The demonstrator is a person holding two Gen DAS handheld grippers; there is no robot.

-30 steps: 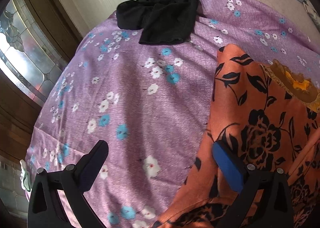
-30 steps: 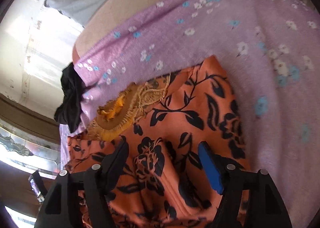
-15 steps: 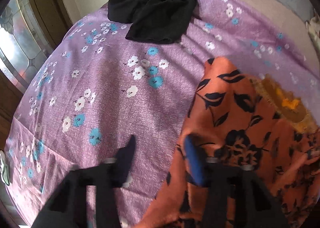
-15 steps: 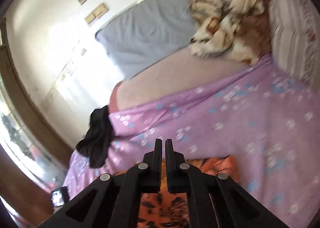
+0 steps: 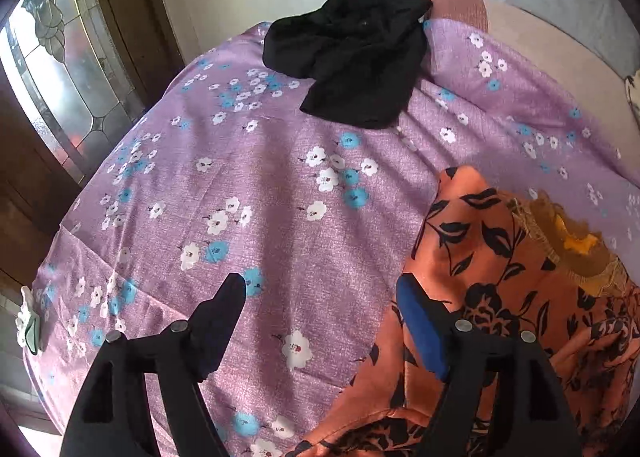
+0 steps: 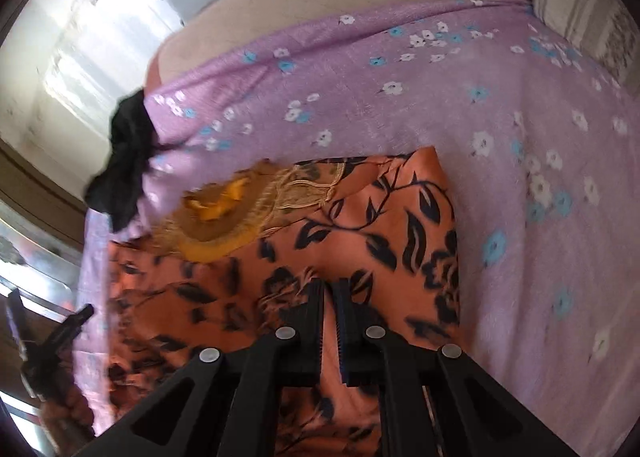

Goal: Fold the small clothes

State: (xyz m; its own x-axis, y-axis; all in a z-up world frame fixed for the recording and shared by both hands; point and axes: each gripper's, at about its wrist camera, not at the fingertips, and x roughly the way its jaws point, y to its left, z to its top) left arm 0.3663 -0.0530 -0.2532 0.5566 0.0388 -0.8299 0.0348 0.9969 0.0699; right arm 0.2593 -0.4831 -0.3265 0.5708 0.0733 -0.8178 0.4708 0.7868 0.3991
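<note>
In the left wrist view the left gripper (image 5: 320,317) stands spread, its jaws having just been opening, with only the purple bedsheet (image 5: 240,185) between them. The orange top (image 5: 500,297) lies at the lower right of that frame, one blue pad over its edge; a black garment (image 5: 352,61) sits at the upper middle. In the right wrist view the right gripper (image 6: 328,297) is pressed together at the lower middle, over the top; whether it pinches cloth I cannot tell. The top looks thin, light, limp and probably slippery, best taken at hem corners or shoulders. Its long axis seems to run from the gold neckline (image 6: 224,225) toward the bottom edge.
</note>
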